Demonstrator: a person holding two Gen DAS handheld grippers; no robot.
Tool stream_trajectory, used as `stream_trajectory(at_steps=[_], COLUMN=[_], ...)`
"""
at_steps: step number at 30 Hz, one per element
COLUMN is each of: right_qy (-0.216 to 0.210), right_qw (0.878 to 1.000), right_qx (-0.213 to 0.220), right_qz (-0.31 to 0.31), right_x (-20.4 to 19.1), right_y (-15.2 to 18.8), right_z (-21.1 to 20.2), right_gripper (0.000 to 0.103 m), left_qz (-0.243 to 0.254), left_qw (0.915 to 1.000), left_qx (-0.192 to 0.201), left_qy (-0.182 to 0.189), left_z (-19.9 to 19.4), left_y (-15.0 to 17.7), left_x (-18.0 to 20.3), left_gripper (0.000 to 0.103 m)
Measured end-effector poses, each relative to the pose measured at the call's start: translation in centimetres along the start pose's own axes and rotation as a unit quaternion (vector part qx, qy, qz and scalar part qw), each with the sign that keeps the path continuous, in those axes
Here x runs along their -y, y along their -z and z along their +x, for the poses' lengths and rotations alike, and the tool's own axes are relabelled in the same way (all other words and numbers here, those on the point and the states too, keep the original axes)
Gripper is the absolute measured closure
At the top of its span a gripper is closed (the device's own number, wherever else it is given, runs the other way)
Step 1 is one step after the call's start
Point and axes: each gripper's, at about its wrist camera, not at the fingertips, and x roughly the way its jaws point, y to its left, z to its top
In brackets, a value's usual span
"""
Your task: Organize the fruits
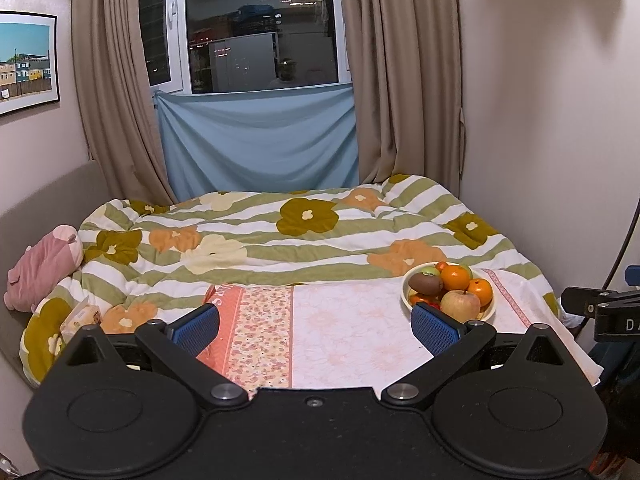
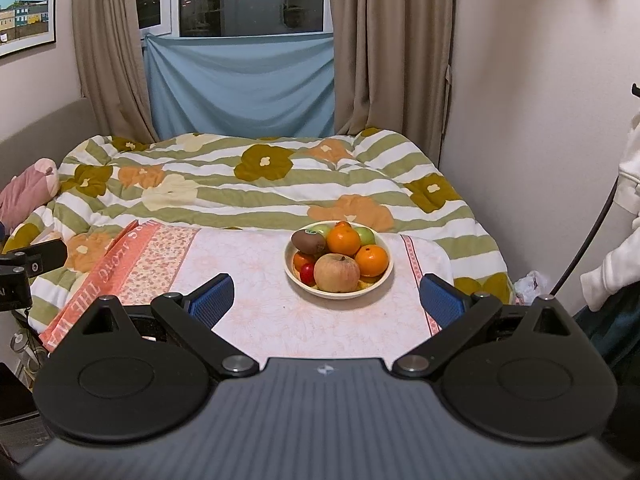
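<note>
A cream bowl (image 2: pixel 380 278) piled with fruit stands on a pink cloth-covered table. It holds an apple (image 2: pixel 336 273), two oranges (image 2: pixel 343 240), a brown kiwi (image 2: pixel 308 240), green fruit (image 2: pixel 366 235) and a small red fruit (image 2: pixel 307 273). In the left wrist view the bowl (image 1: pixel 406 292) sits at the right, just beyond the right finger. My right gripper (image 2: pixel 326 300) is open and empty, a short way in front of the bowl. My left gripper (image 1: pixel 316 326) is open and empty over the table, left of the bowl.
The table's pink floral cloth (image 2: pixel 256 272) ends at a bed with a flowered striped quilt (image 2: pixel 256 184). A pink plush toy (image 1: pixel 44 268) lies at the left. A wall (image 2: pixel 540 80) is close on the right. A black clamp (image 1: pixel 608 308) stands at the right edge.
</note>
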Motion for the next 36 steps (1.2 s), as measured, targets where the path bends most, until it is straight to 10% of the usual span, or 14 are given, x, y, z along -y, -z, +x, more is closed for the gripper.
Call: stream_trajectory(at_steps=[36], right_qy=[0.009], right_qw=[1.0], right_qx=[-0.017], right_qz=[0.013], right_x=[0.4], right_y=[0.3], right_z=[1.2], right_gripper=[0.0], left_qz=[-0.005], left_qw=[1.0], left_qx=[0.004], left_qy=[0.007], left_z=[0.7], left_y=[-0.1], left_x=[-0.3], left_gripper=[0.0])
